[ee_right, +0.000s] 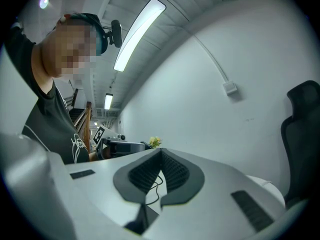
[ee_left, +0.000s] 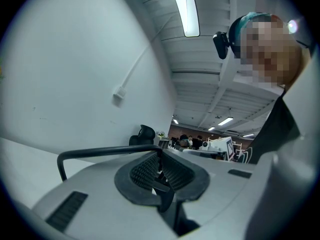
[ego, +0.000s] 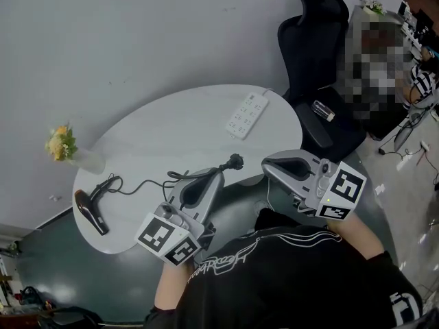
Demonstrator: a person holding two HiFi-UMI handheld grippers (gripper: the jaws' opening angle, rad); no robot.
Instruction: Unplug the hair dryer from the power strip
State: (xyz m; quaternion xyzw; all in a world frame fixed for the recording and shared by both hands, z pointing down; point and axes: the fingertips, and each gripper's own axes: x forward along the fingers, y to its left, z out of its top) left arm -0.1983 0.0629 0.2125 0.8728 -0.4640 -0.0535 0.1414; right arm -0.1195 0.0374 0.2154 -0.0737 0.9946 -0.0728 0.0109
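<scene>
A white power strip point(ego: 247, 114) lies at the far right of the white oval table point(ego: 171, 129), with nothing plugged into it. The black hair dryer point(ego: 90, 211) rests at the table's near left. Its black cord point(ego: 137, 184) runs right to my left gripper point(ego: 221, 172), which is shut on the cord just behind the black plug point(ego: 235, 161). The plug sticks out past the tips, over the table's front edge. In the left gripper view the cord point(ee_left: 100, 151) bends into the left gripper point(ee_left: 159, 151). My right gripper point(ego: 266, 164) is held beside it, shut and empty point(ee_right: 161, 151).
A vase of yellow flowers point(ego: 62, 144) stands at the table's left end. A black office chair point(ego: 315, 40) stands behind the table's right side, with a small bottle point(ego: 324, 110) on its seat. A person sits at the far right.
</scene>
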